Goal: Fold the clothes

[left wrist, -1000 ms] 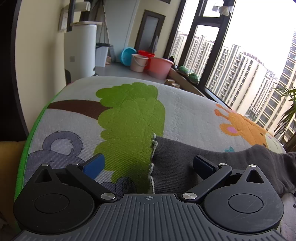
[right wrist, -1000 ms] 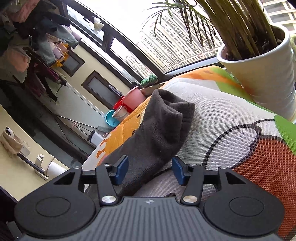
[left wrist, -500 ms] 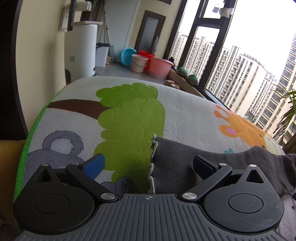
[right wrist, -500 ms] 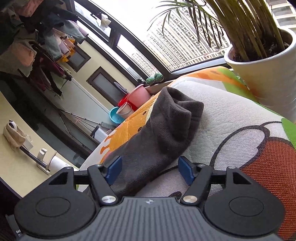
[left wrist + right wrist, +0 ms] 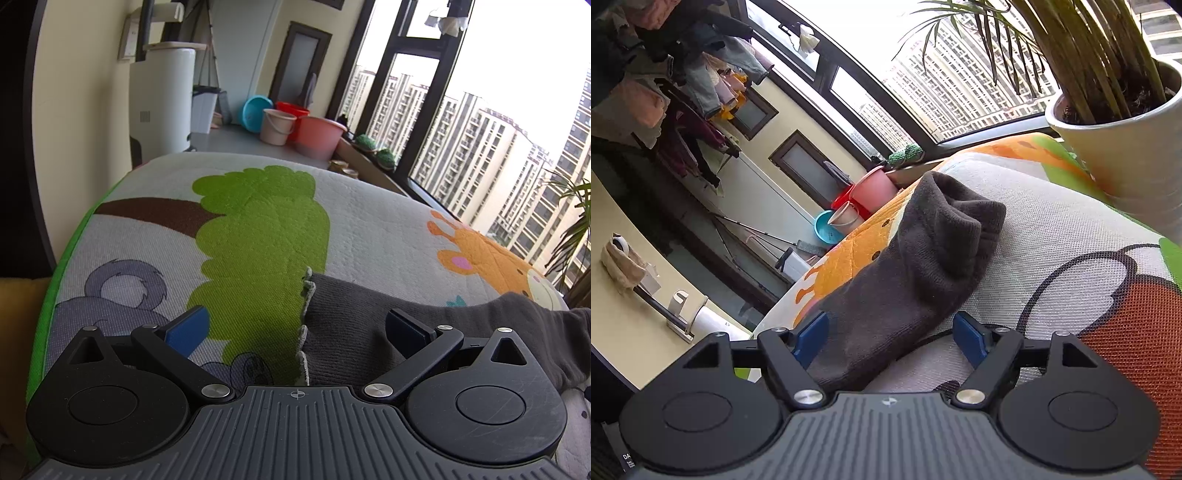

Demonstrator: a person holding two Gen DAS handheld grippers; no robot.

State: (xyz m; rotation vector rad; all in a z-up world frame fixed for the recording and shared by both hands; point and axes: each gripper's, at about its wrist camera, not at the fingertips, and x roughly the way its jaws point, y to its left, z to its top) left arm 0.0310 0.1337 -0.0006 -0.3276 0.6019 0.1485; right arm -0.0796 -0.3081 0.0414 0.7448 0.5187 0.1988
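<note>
A cartoon play mat point(image 5: 369, 221) covers the whole surface, with a dark grey sock point(image 5: 905, 266) stretched out long across it. In the left view the sock's frilly cuff point(image 5: 304, 317) points left and its body runs off to the right. A white plant pot point(image 5: 1126, 155) stands at the mat's far edge. The left hand-held gripper point(image 5: 295, 325) is spread wide around the cuff end. The right hand-held gripper point(image 5: 890, 338) is also released, its blue pads point(image 5: 812, 338) on either side of the sock.

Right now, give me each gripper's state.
Left gripper: open, straddling the sock cuff.
Right gripper: open, sock between the fingers, not clamped.
</note>
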